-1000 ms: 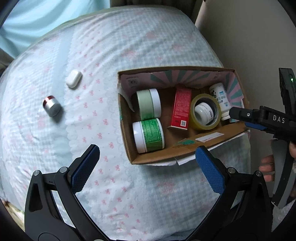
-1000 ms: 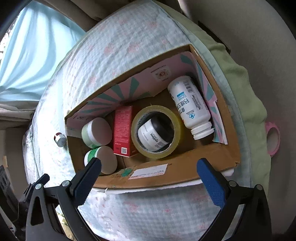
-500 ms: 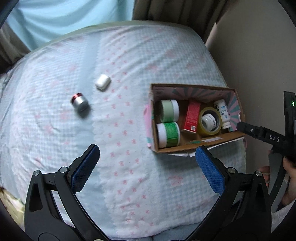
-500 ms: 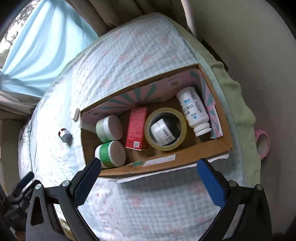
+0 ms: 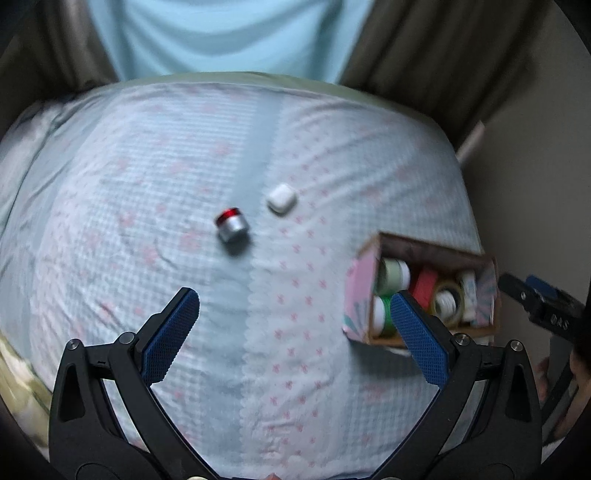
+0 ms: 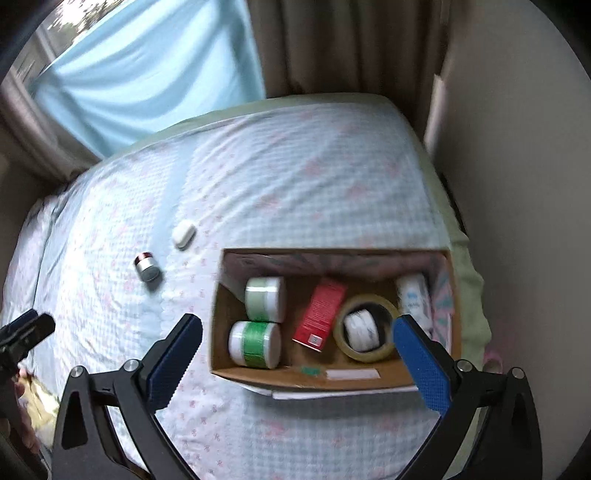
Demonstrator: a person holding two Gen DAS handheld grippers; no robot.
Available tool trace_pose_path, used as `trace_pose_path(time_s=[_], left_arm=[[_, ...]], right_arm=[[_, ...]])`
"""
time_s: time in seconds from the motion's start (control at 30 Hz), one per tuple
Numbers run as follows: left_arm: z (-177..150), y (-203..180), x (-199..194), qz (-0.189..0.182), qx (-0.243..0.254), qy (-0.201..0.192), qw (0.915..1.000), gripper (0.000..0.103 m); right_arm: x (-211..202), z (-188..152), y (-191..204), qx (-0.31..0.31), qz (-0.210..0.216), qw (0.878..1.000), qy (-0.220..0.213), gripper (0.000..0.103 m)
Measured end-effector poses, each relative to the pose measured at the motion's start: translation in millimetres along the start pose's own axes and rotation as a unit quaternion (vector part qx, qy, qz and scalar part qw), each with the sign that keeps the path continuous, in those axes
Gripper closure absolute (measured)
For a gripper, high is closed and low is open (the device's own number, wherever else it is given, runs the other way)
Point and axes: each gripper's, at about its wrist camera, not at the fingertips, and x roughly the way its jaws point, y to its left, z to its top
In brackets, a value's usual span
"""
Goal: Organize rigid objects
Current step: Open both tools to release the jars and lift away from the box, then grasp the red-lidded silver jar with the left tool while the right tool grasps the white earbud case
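Note:
A cardboard box (image 6: 258, 376) lies on the bed at the right and holds two green-banded jars (image 6: 255, 343), a red carton (image 6: 319, 314), a tape roll (image 6: 364, 328) with a small jar inside, and a white bottle (image 6: 413, 299). The box also shows in the left wrist view (image 5: 356, 295). A silver jar with a red end (image 5: 232, 224) and a white case (image 5: 281, 198) lie loose on the sheet, left of the box. My left gripper (image 5: 293, 332) is open and empty, well short of both. My right gripper (image 6: 297, 350) is open and empty above the box's near side.
The bed's flowered sheet (image 5: 110, 258) spreads to the left. A blue curtain (image 5: 221, 33) and brown drapes hang behind. A wall (image 6: 524, 184) runs close along the right. A pink tape ring (image 6: 493, 360) lies by the box's right end.
Both grippers have pulled back and up from the box, so it looks smaller. The left view has swung left, bringing the silver jar and white case toward its middle. Both stay open.

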Motion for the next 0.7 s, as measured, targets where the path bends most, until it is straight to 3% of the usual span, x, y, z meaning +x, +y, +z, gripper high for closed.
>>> trace_pose_path(time_s=[0.27,0.43,0.7], left_arm=[[22,48,21,0.026,-0.073,0.0,0.997,0.0],[33,76,63,0.02,-0.138,0.02,0.99,0.0],[40,108,148,-0.003,-0.239,0.053,0.9696,0.0]], right_arm=[[19,44,55,-0.099,0.005,0.995,-0.017,0.0],[58,62,104,-0.209,0.003,0.978,-0.018,0.0],[140,75,156,-0.322,0.035,0.945,0.039,0.0]])
